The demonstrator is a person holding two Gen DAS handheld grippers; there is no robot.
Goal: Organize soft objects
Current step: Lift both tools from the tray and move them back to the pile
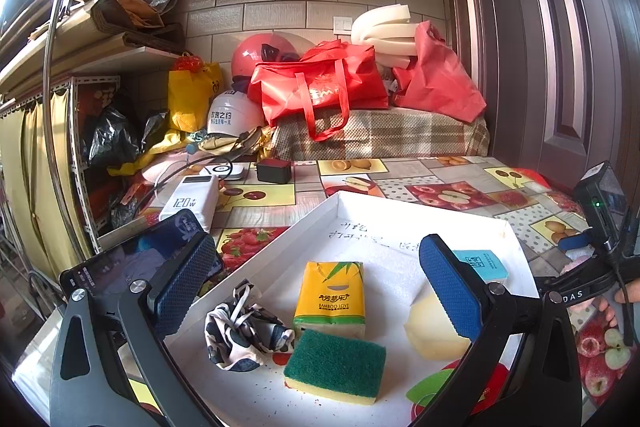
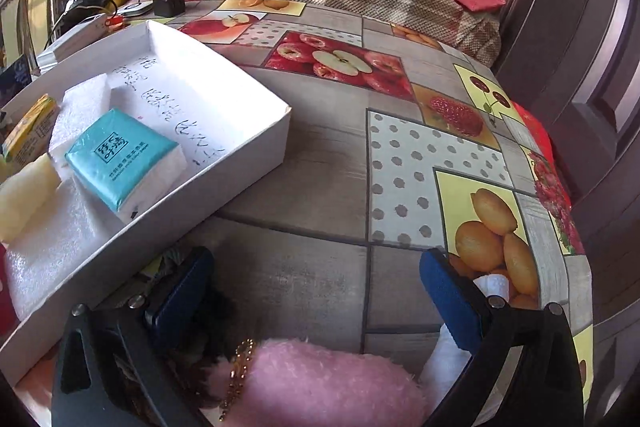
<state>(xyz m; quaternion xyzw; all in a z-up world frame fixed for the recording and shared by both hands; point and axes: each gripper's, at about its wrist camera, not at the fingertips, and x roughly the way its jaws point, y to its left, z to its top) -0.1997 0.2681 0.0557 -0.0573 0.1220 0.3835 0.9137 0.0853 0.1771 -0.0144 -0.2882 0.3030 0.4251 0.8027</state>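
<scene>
A shallow white cardboard tray (image 1: 505,227) sits on the fruit-printed oilcloth table (image 2: 320,163) and already gathers most of the soft things, which suggests it serves as the collecting place. Inside it lie a crumpled black-and-white patterned cloth (image 1: 244,335), a yellow bamboo-print tissue pack (image 1: 331,294), a green-topped yellow scouring sponge (image 1: 335,367), a pale yellow foam piece (image 1: 434,333) and a teal-wrapped tissue pack (image 2: 122,157), the last resting on a white foam sheet (image 2: 80,111) that lines part of the floor. The left gripper (image 1: 320,279) hovers above the tray with its blue-padded fingers spread wide and nothing between them, probably placed there to choose or nudge an item. The right gripper (image 2: 316,291) is low over the table just outside the tray's near wall, its jaws likewise apart and empty. Directly below it, at the bottom edge of the right wrist view, lies a fluffy pink plush item (image 2: 320,383) with a gold bead chain (image 2: 236,375), not yet in the tray; it looks like the next thing to be lifted across, and its loose chain could snag on the tray wall.
</scene>
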